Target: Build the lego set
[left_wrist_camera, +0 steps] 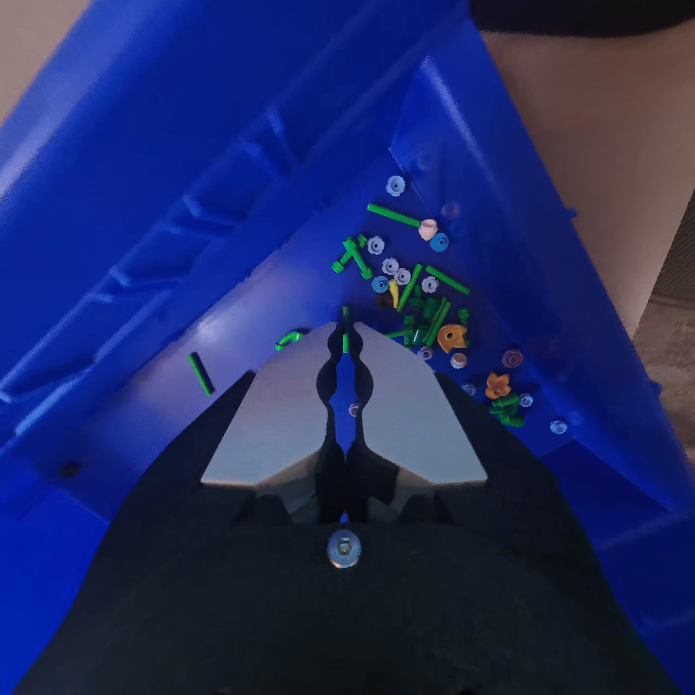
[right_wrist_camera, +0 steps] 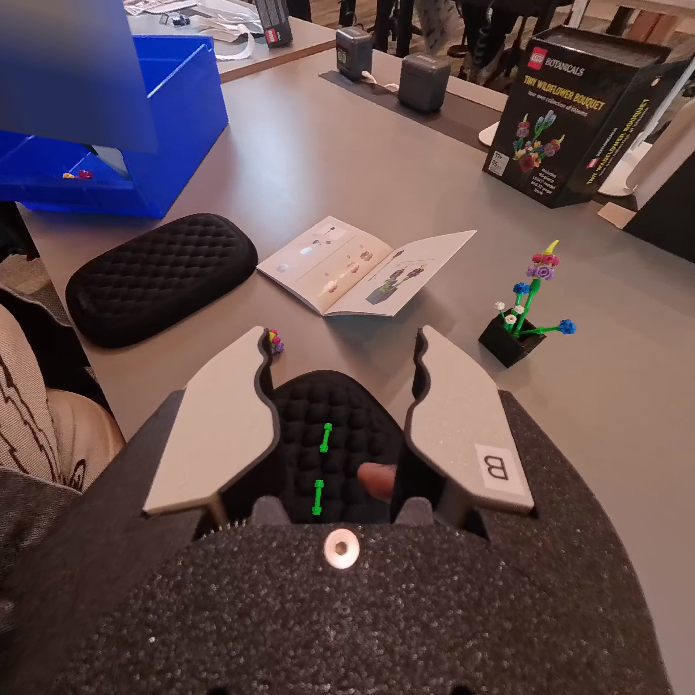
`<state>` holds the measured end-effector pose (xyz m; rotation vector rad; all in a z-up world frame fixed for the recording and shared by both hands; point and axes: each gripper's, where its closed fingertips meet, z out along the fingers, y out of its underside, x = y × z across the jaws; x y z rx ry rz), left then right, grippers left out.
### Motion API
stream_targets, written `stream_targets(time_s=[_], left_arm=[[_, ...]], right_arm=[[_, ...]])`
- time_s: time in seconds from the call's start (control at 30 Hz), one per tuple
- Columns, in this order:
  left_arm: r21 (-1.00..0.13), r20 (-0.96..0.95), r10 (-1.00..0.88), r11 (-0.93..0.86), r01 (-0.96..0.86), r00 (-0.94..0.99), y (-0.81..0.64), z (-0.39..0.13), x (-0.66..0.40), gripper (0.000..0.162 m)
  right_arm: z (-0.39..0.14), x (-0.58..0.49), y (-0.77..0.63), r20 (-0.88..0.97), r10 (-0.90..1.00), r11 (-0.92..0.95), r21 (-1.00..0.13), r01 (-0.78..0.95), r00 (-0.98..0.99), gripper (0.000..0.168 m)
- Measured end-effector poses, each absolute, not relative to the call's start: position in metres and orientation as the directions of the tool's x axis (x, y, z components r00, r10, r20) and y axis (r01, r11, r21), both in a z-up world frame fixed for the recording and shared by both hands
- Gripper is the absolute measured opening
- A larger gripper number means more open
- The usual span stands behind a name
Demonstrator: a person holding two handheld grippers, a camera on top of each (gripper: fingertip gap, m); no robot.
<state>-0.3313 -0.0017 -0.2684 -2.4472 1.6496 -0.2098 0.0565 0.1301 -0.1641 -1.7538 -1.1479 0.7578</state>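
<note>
My left gripper [left_wrist_camera: 345, 331] is inside the blue bin [left_wrist_camera: 225, 188], shut on a thin green stem piece [left_wrist_camera: 345, 319] that sticks out past the tips. Loose pieces lie in the bin's corner: green stems [left_wrist_camera: 393, 215], pale blue flower studs [left_wrist_camera: 395, 185], an orange flower [left_wrist_camera: 497, 384]. My right gripper [right_wrist_camera: 344, 338] is open and empty above a black quilted pad [right_wrist_camera: 331, 413] that bears two green bar pieces [right_wrist_camera: 325, 437]. The part-built bouquet in a black pot [right_wrist_camera: 507, 342] stands to the right. A small cluster of coloured flowers [right_wrist_camera: 276, 340] lies by the left fingertip.
An open instruction booklet [right_wrist_camera: 361, 270] lies on the grey table [right_wrist_camera: 338, 150]. A second black pad [right_wrist_camera: 158, 274] lies at the left, in front of the blue bin [right_wrist_camera: 180, 124]. The black set box [right_wrist_camera: 571, 120] stands at the back right. Two grey devices [right_wrist_camera: 423, 82] sit behind. The grippers' ends are close to 45 centimeters from one another. About 8 centimeters separates my left fingertips from the orange flower [left_wrist_camera: 497, 384].
</note>
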Motion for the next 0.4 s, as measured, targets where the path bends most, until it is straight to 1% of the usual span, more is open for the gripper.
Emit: stream_targets(time_s=[0.03,0.1,0.13,0.17,0.2,0.23,0.27,0.3,0.33,0.37,0.4], left_arm=[[-0.24,0.014,-0.911,-0.403,-0.883,0.412,-0.002,-0.268,-0.331,0.002],[-0.248,-0.033,-0.866,-0.477,-0.843,0.499,-0.001,-0.263,-0.337,0.002],[-0.286,-0.065,-0.814,-0.539,-0.793,0.577,0.004,-0.254,-0.339,0.002],[-0.366,-0.092,-0.732,-0.605,-0.707,0.675,0.011,-0.24,-0.34,0.002],[-0.487,-0.092,-0.634,-0.644,-0.59,0.768,0.019,-0.221,-0.337,0.002],[-0.625,-0.059,-0.534,-0.64,-0.448,0.844,0.027,-0.198,-0.332,0.002],[-0.753,-0.009,-0.451,-0.584,-0.303,0.892,0.032,-0.173,-0.325,0.002],[-0.859,0.039,-0.388,-0.484,-0.168,0.921,0.036,-0.147,-0.318,0.002],[-0.935,0.09,-0.356,-0.351,-0.044,0.93,0.036,-0.121,-0.309,0.002],[-0.976,0.14,-0.366,-0.209,0.066,0.92,0.033,-0.097,-0.295,0.002],[-0.981,0.196,-0.375,-0.079,0.179,0.906,0.029,-0.077,-0.281,0.002]], right_arm=[[-0.165,0.055,0.129,-0.024,0.924,-0.183,-0.904,0.387,0.381,0.073],[-0.166,0.053,0.127,-0.031,0.928,-0.183,-0.906,0.383,0.37,0.073],[-0.164,0.051,0.126,-0.043,0.929,-0.187,-0.911,0.367,0.367,0.072],[-0.162,0.048,0.124,-0.063,0.931,-0.194,-0.919,0.342,0.359,0.071],[-0.158,0.045,0.123,-0.092,0.933,-0.206,-0.929,0.307,0.347,0.069],[-0.153,0.04,0.12,-0.129,0.934,-0.223,-0.939,0.261,0.332,0.066],[-0.147,0.033,0.118,-0.171,0.935,-0.241,-0.949,0.205,0.311,0.063],[-0.14,0.025,0.116,-0.217,0.935,-0.264,-0.954,0.141,0.282,0.058],[-0.132,0.016,0.113,-0.265,0.932,-0.29,-0.954,0.071,0.246,0.053],[-0.124,0.006,0.11,-0.311,0.93,-0.317,-0.948,-0.001,0.197,0.048],[-0.115,-0.006,0.106,-0.35,0.927,-0.344,-0.937,-0.065,0.133,0.041]])
